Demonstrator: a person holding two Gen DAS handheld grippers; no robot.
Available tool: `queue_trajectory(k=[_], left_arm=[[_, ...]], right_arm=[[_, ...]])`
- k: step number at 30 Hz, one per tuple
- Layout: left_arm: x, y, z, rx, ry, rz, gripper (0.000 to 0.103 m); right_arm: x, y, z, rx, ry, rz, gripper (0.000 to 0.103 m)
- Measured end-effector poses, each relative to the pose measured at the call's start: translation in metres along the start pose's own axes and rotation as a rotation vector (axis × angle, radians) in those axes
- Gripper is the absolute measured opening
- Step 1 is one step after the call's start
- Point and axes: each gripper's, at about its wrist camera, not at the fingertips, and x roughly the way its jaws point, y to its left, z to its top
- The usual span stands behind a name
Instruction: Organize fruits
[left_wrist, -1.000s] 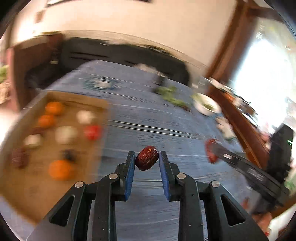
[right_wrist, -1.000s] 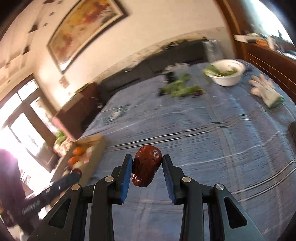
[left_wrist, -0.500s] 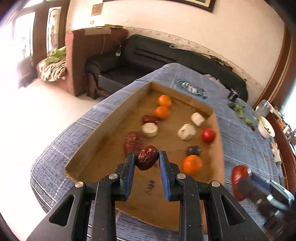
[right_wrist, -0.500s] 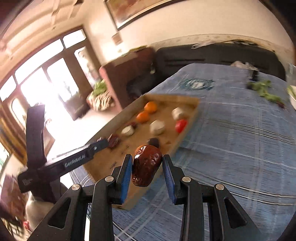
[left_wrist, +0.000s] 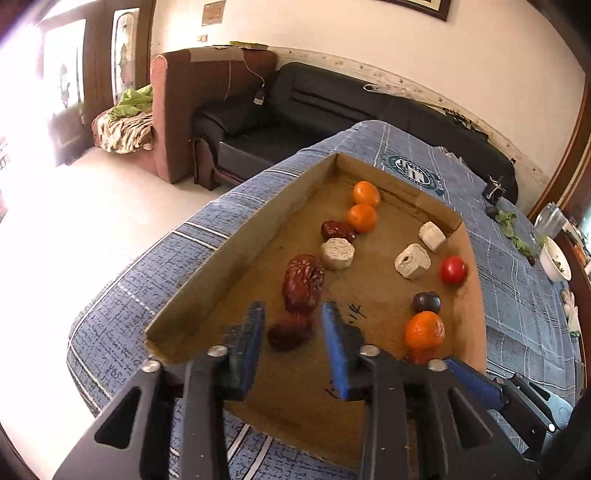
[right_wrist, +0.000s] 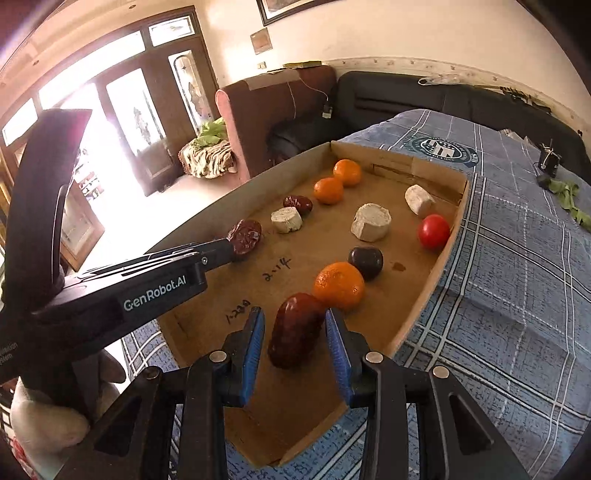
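Both hand-held grippers had opened since half a second earlier, when each clamped a red date above the cardboard tray (left_wrist: 207, 280). Left hand-held gripper (left_wrist: 293, 345): jaws wide, a small dark date (left_wrist: 290, 334) lying loose between them on the tray floor, touching neither pad as far as could be told. A bigger wrinkled date (left_wrist: 303, 282) lay just beyond, long axis running away from the jaws. Right hand-held gripper (right_wrist: 295, 345): jaws wide, smooth date (right_wrist: 295, 334) between them, long axis pointing forward, its far end against an orange (right_wrist: 339, 285). Judged both dates released; a straight pull-back along each jaw line should clear them. More oranges, a tomato (right_wrist: 434, 230), a dark plum and pale chunks lay farther in. Tray sat on the blue checked table (right_wrist: 517, 295).
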Motion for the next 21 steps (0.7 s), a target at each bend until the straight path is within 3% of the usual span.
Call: queue_trajectory(k=[5, 10, 14, 21], left_arm=[[-0.021, -0.004, 0.0, 0.03, -0.073, 0.054, 0.053], [-0.044, -0.016, -0.002, 0.075, -0.142, 0.1, 0.063], [-0.063, -0.032, -0.005, 0.12, -0.204, 0.156, 0.083], [-0.087, -0.054, -0.011, 0.147, -0.263, 0.172, 0.09]], right_arm=[[-0.014, 0.002, -0.005, 0.015, -0.037, 0.003, 0.043], [-0.046, -0.002, -0.014, 0.056, -0.126, -0.031, 0.057], [-0.073, -0.008, -0.024, 0.088, -0.194, -0.117, 0.063], [-0.101, -0.03, -0.04, 0.166, -0.215, -0.209, 0.071]])
